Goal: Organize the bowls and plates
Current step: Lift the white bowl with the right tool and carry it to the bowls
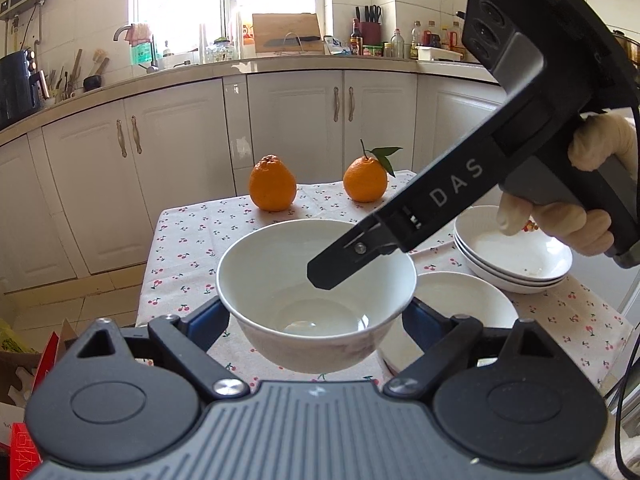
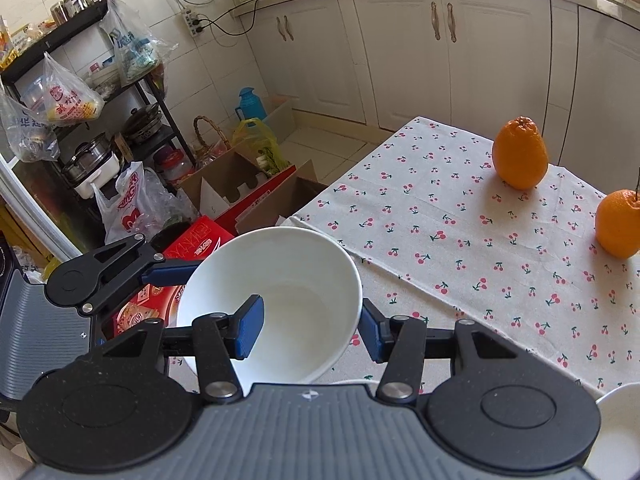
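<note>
A white bowl is held above the cherry-print tablecloth. My left gripper is shut on it, one blue pad on each side of its outer wall. My right gripper straddles the bowl's rim: its left pad is inside the bowl, its right pad outside, with a gap showing. It comes in from the upper right in the left wrist view. A second white bowl sits on the table to the right. A stack of three white plates lies behind it.
Two oranges stand at the table's far side. White kitchen cabinets run behind. Cardboard boxes and bags crowd the floor left of the table, beside a metal shelf.
</note>
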Demonstrator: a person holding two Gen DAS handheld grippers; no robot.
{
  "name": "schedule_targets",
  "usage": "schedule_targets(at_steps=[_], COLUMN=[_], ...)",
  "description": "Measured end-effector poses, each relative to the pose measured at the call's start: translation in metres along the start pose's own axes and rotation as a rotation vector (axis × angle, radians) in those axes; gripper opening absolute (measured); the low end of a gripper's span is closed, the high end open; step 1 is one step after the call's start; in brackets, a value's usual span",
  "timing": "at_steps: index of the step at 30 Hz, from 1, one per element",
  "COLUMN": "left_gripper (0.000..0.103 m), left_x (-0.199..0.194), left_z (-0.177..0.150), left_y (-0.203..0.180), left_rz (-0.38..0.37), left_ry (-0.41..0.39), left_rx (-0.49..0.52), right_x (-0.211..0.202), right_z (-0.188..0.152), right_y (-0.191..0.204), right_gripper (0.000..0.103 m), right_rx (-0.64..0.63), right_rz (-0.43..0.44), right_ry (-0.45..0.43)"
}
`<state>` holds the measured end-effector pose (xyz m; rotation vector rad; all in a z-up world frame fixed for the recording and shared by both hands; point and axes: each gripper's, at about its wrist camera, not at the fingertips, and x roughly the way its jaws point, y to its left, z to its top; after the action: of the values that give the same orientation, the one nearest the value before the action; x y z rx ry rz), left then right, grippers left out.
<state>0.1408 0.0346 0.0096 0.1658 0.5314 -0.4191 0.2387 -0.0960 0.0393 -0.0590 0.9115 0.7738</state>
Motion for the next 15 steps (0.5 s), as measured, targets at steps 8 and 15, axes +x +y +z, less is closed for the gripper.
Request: schedule_targets(at_steps=[8,15], left_gripper=[0.093,0.093], left_x=[-0.014,-0.017], left_z=[-0.002,-0.003], left_y=[-0.02,-0.037], left_rz=[-0.021,-0.047], left_ry=[-0.016,-0.01], left_rx=[0.013,0.034], right_x=[-0.025,-0.042], right_z=[-0.022,-0.04], right_y=[0.004,0.001], right_gripper=[0.057,0.057], right_rx=[0.002,0.022], right_rz=[-0.011,-0.02], right_ry=[-0.021,-0.035])
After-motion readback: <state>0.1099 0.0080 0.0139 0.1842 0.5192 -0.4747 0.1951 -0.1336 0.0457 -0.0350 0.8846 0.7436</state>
